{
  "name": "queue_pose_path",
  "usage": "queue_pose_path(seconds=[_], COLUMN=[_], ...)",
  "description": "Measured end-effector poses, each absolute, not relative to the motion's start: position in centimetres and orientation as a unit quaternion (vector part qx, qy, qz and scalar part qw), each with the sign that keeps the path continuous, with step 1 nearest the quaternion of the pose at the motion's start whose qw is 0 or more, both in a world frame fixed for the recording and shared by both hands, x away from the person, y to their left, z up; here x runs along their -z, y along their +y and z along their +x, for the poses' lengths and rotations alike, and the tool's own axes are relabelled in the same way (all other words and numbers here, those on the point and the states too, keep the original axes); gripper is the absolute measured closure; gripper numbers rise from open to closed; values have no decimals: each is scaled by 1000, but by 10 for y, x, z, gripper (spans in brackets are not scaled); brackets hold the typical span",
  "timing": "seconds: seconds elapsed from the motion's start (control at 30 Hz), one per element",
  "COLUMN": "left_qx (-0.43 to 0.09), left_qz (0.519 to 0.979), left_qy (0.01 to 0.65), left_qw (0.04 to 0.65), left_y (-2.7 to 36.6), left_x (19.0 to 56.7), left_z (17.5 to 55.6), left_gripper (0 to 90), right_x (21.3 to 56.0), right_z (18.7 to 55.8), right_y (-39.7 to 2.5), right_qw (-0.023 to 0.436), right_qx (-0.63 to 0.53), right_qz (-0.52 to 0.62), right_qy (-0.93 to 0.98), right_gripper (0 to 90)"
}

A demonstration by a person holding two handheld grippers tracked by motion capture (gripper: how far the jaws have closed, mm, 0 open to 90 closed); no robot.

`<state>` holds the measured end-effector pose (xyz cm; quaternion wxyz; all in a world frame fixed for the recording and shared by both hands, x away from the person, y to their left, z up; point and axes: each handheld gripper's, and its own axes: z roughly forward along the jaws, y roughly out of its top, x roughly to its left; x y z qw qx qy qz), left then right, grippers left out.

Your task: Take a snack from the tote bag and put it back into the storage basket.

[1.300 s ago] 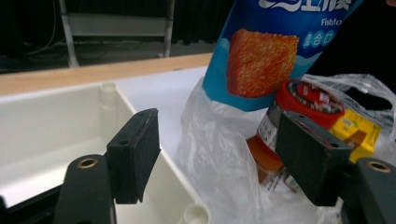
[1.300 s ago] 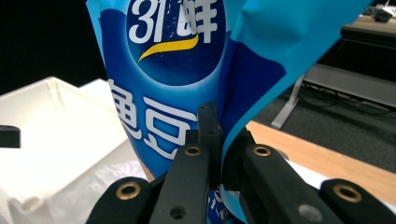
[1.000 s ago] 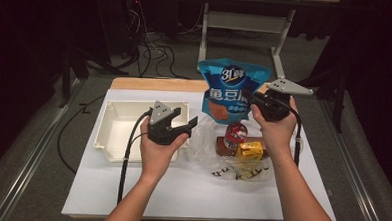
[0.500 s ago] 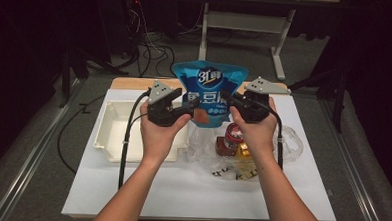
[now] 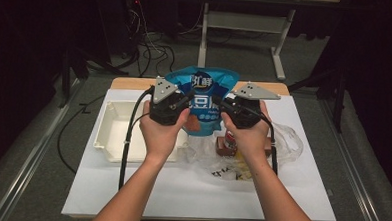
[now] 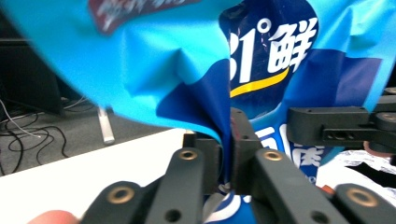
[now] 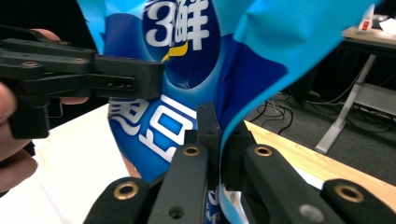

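A blue snack bag [image 5: 201, 85] with white characters hangs upright over the back middle of the white table [image 5: 180, 190], held from both sides. My left gripper [image 5: 187, 99] is shut on the bag's left edge. In the left gripper view the jaws [image 6: 225, 154] pinch a fold of the blue bag [image 6: 154, 70]. My right gripper [image 5: 218, 102] is shut on the bag's right edge. In the right gripper view its jaws [image 7: 223, 149] clamp the blue film [image 7: 280, 42].
A white rectangular tray [image 5: 114, 132] stands at the left of the table. A clear plastic bag [image 5: 285, 139] lies under my right hand, with a red can [image 5: 228, 142] and other small packets in it. A wooden strip [image 5: 130, 82] edges the table's back.
The bag has moved left and up, from the right side to the back middle. My left gripper came up from beside the tray and shut on the bag's left edge.
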<state>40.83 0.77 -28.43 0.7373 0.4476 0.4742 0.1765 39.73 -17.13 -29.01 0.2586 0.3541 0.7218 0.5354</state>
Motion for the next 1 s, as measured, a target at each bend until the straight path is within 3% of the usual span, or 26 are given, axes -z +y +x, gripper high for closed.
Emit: queue_pose_path(seconds=[0.13, 0.27, 0.43, 0.6, 1.0], left_qx=[-156, -160, -161, -161, -172], left_qz=[437, 432, 422, 416, 403], left_qy=[483, 482, 486, 487, 502], left_qw=[742, 745, 749, 751, 746], left_y=[17, 24, 39, 57, 93], left_x=[280, 278, 276, 275, 288], left_z=[409, 408, 410, 410, 416], left_gripper=[897, 898, 898, 899, 898], right_x=[288, 290, 298, 310, 340], right_z=[393, 392, 385, 377, 359], right_y=[-169, -174, -184, -198, -239], right_qw=[262, 261, 247, 245, 245], right_qx=[-538, -545, -549, -541, -528], right_qz=[348, 356, 352, 354, 404], right_qy=[722, 713, 717, 723, 706], right_gripper=[830, 643, 488, 412, 352])
